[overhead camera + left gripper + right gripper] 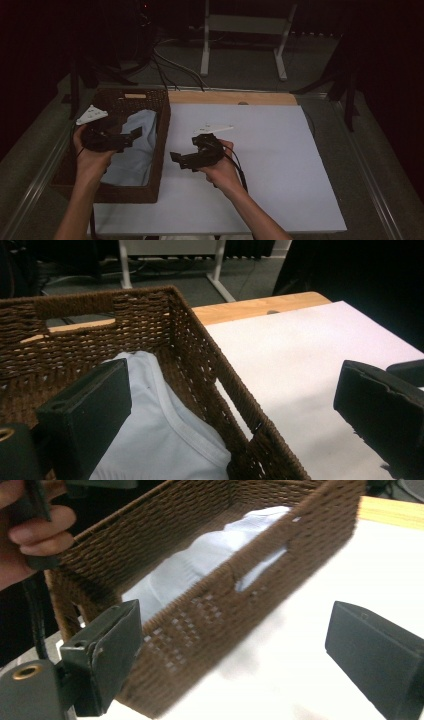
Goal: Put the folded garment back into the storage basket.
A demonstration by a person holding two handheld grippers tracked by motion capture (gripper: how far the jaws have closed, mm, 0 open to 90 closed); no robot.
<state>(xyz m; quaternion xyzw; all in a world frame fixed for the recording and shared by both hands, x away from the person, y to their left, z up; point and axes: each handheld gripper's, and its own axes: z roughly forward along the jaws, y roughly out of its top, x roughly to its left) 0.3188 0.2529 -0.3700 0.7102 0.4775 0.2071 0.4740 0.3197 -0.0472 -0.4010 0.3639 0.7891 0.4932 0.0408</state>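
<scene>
Lying in basket (162, 131): white garment (134, 150) | below left gripper (131, 139) fingers, wide open, empty

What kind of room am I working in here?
Probably a lab or recording workspace rather than a home: a work table with a white top, loose cables on the floor behind it, and a metal stand in the dark background.

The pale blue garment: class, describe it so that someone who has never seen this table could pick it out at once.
Start at the white table top and go to its left edge, where a dark brown woven basket stands. The pale blue garment lies crumpled inside it, under the left gripper. It is the one soft, light thing among dark wicker and black jaws, with a stitched band along its edge.
</scene>
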